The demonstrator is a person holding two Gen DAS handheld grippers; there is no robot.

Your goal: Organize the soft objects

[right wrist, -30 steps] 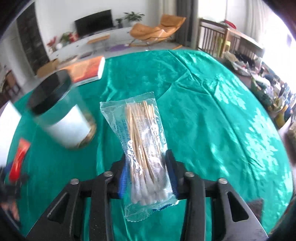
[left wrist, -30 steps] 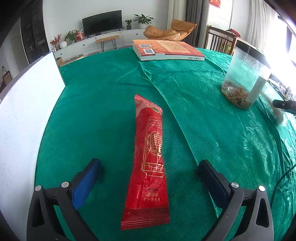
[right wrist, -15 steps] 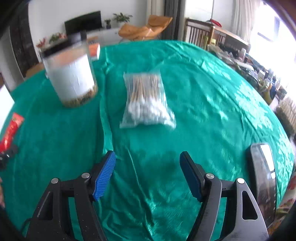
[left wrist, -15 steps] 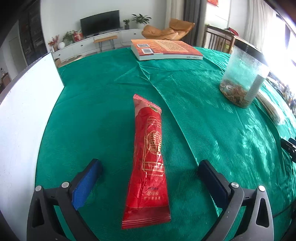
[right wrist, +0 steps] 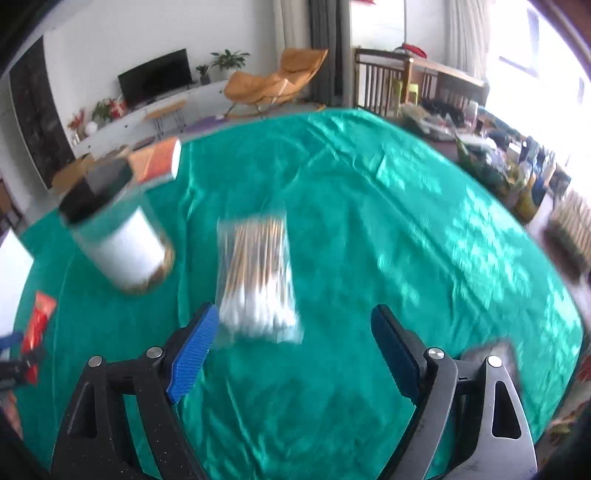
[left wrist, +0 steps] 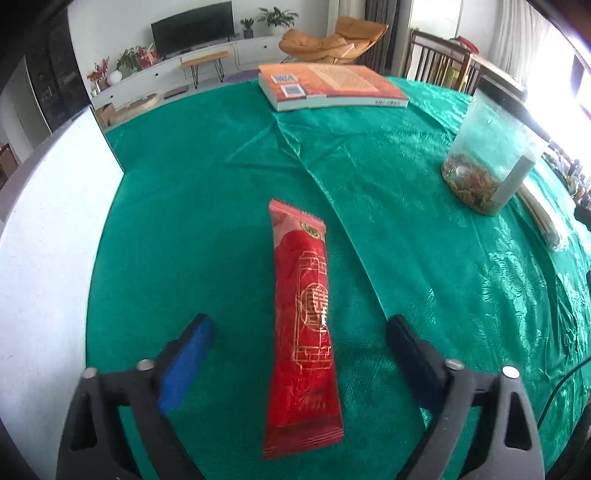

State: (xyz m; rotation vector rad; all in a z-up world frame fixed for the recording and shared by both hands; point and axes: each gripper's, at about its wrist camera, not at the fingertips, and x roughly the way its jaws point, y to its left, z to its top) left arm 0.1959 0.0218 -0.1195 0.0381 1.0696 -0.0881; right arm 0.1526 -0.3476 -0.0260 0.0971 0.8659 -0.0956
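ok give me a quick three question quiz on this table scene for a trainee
1. True or false: the red packet lies flat between the left tool's fingers, untouched by them.
2. What lies nearest the right tool? A) cotton swab bag B) book C) clear jar
3. What covers the table?

Key: 1 true. 2 A. 3 a green cloth.

White walls, a television [left wrist: 192,23] on a low white cabinet [left wrist: 207,61], an orange lounge chair [left wrist: 332,42].
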